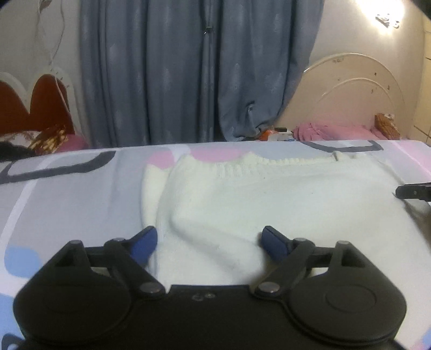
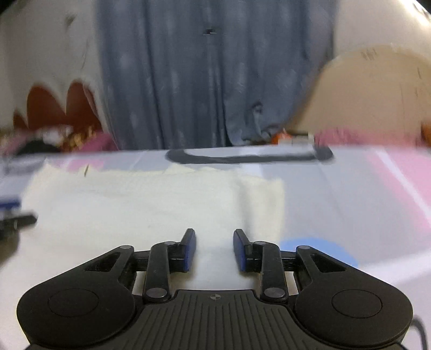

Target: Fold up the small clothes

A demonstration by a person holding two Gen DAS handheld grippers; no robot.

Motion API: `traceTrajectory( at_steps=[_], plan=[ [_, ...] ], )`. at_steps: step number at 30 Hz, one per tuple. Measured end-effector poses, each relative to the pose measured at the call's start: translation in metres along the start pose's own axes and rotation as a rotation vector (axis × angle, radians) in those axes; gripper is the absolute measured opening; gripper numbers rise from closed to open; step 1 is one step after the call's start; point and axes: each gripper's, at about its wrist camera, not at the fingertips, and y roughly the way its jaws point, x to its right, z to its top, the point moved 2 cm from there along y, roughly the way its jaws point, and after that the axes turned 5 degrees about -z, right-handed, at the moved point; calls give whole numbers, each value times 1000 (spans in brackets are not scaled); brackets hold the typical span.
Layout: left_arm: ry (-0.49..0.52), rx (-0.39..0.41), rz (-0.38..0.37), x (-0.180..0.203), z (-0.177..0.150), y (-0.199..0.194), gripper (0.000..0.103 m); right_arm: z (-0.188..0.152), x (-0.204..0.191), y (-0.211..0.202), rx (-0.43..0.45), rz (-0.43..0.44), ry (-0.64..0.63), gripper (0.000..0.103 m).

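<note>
The right wrist view was smeared by motion blur, so the far edge of the bed [image 2: 350, 188] and the room behind it were hard to make out. In the left wrist view, the near hem of the white sweater [image 1: 269, 204] was hidden under the black gripper body, and its right side ran out of frame at 3 o'clock. Only a dark tip of the right gripper [image 1: 413, 191] showed there, cut off by the edge. In the right wrist view, a blurred dark and blue piece of the left gripper [image 2: 13, 215] showed at 9 o'clock, too unclear to read.

The sweater lay flat on the bed, ribbed edge toward 12 o'clock, with a narrow flap along its left side and a soft ridge near the left gripper [image 1: 208, 242]. That gripper's blue-padded fingers [image 1: 142, 243] were spread wide just above the cloth, holding nothing. The right gripper [image 2: 214, 249] hung over the sweater's near right part, its fingers parted with a clear gap and nothing between them.

The bed wore a grey sheet [image 1: 67, 202] printed with pink and pale blue rounded shapes and dark outlines. Behind it, at 12 o'clock, hung blue-grey curtains [image 1: 188, 75]. At 10 o'clock stood a red headboard [image 1: 40, 105] with a white rim; at 2 o'clock a cream arched headboard [image 1: 358, 91] rose over pink bedding [image 1: 336, 132]. A bright light [image 1: 382, 13] glared at 1 o'clock.
</note>
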Motion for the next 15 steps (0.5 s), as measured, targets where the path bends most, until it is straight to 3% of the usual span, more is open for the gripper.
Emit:
traceTrajectory(
  at_steps=[1, 5, 9, 13, 15],
  plan=[
    [18, 17, 3, 8, 2, -6, 81, 2, -7, -7, 12, -3, -10, 30],
    [69, 48, -58, 55, -2, -18, 82, -14, -58, -40, 30, 180, -76, 30],
    [115, -21, -28, 77, -29, -13, 82, -51, -93, -45, -14, 158, -208, 30],
    [50, 7, -13, 78, -41, -42, 80, -67, -78, -67, 4, 105, -172, 30],
    [55, 11, -33, 94, -44, -51, 80, -76, -87, -79, 2, 138, -156, 30]
  ],
)
